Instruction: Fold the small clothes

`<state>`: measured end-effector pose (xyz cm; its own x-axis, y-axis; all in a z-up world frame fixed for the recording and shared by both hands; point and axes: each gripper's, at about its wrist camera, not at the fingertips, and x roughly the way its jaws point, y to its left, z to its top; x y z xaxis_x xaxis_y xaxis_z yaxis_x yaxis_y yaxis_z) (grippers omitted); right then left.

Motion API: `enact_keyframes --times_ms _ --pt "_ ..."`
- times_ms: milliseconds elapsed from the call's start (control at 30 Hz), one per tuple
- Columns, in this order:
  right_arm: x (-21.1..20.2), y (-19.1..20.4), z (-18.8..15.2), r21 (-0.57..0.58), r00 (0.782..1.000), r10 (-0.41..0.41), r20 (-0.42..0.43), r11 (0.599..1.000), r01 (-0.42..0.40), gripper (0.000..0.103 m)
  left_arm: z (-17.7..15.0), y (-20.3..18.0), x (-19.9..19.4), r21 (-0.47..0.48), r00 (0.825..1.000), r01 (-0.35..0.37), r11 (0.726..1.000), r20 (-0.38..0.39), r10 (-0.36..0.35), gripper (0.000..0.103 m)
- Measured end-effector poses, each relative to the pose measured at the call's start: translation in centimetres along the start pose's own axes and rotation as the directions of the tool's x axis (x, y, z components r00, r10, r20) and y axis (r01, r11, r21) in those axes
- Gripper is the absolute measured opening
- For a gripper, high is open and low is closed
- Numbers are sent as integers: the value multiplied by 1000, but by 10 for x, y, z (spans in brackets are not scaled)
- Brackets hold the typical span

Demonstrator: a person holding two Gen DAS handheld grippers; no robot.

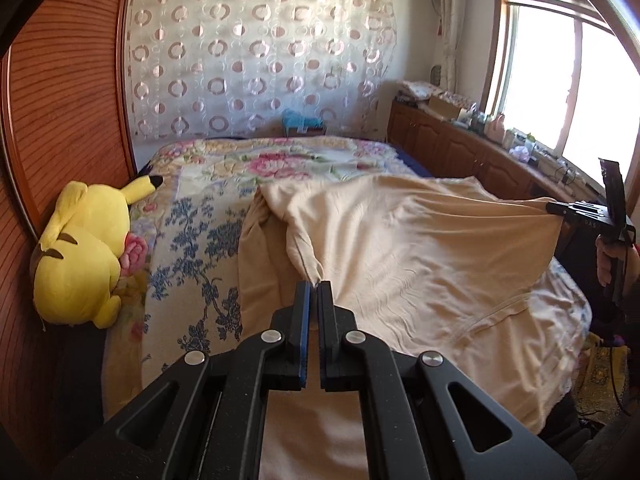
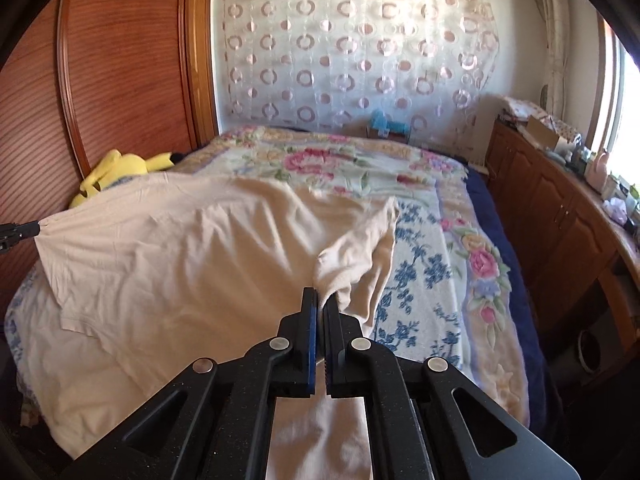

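Beige shirt (image 1: 400,248) is being stretched above the bed (image 1: 192,216), corners pinched by left gripper (image 1: 316,286) and right gripper (image 2: 320,292) jaws; folding over is judged next.

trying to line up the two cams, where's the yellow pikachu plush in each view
Left wrist view: the yellow plush lies at the left edge, in full view on the bed against the wooden headboard.
Right wrist view: the plush shows at upper left, partly hidden behind the lifted beige garment.
Shared landmark: the circle-patterned curtain on the far wall.
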<state>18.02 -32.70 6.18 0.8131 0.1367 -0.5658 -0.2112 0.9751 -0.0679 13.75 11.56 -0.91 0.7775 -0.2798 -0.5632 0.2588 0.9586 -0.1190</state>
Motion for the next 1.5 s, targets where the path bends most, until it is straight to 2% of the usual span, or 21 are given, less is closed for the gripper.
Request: enact_keyframes --times_ms 367,467,533,600,767,867,933,967,1000,1033,1100,1167,1200,1267,1400,1500 --pt "-97 10 -9 -58 996 8 90 998 -3 2 8 5 -76 -22 993 34 999 115 -31 4" --pt "-122 10 -16 -64 995 19 101 998 -13 2 2 11 -91 -38 992 20 999 124 -15 4" --pt "-132 12 -26 -78 996 19 92 997 -12 2 -8 14 -89 -40 995 -11 999 95 14 4" --pt "-134 15 -39 -81 999 24 47 997 -20 2 -26 21 -77 -63 999 -42 997 30 44 4" --pt "-101 11 -93 -24 995 31 -94 999 -33 2 -79 37 -48 -141 995 -44 989 -95 31 4" --pt "-80 7 -120 30 988 29 -150 999 -25 2 -93 36 -40 -139 990 -71 988 -129 53 4" --pt "-73 5 -126 57 987 33 -155 998 -24 2 -95 33 -38 -121 988 -95 988 -136 78 4" --pt "-70 6 -127 61 987 25 -157 998 -15 5 -95 32 -38 -117 987 -99 988 -135 83 4" --pt "-68 6 -126 58 987 18 -159 998 -9 13 -96 30 -39 -116 988 -99 988 -132 84 5" --pt "-67 7 -124 53 987 3 -158 999 5 17 -96 30 -40 -112 988 -99 989 -132 84 5" --pt "-68 11 -121 45 989 -7 -151 999 14 22 -96 26 -43 -95 989 -96 991 -121 84 17" --pt "-71 16 -120 40 990 -16 -142 999 22 29 -94 25 -44 -94 990 -92 991 -114 81 48" --pt "-74 17 -118 38 991 -24 -132 999 30 34 -94 25 -45 -96 991 -90 991 -112 79 53" --pt "-78 21 -119 41 994 -22 -104 999 27 41 -95 25 -43 -98 991 -87 991 -110 76 74" --pt "-85 28 -120 49 998 1 -60 999 2 52 -97 25 -34 -109 988 -94 990 -135 79 78" --pt "-84 41 -120 34 999 33 -40 999 -32 54 -99 24 -31 -113 985 -116 987 -142 99 78"
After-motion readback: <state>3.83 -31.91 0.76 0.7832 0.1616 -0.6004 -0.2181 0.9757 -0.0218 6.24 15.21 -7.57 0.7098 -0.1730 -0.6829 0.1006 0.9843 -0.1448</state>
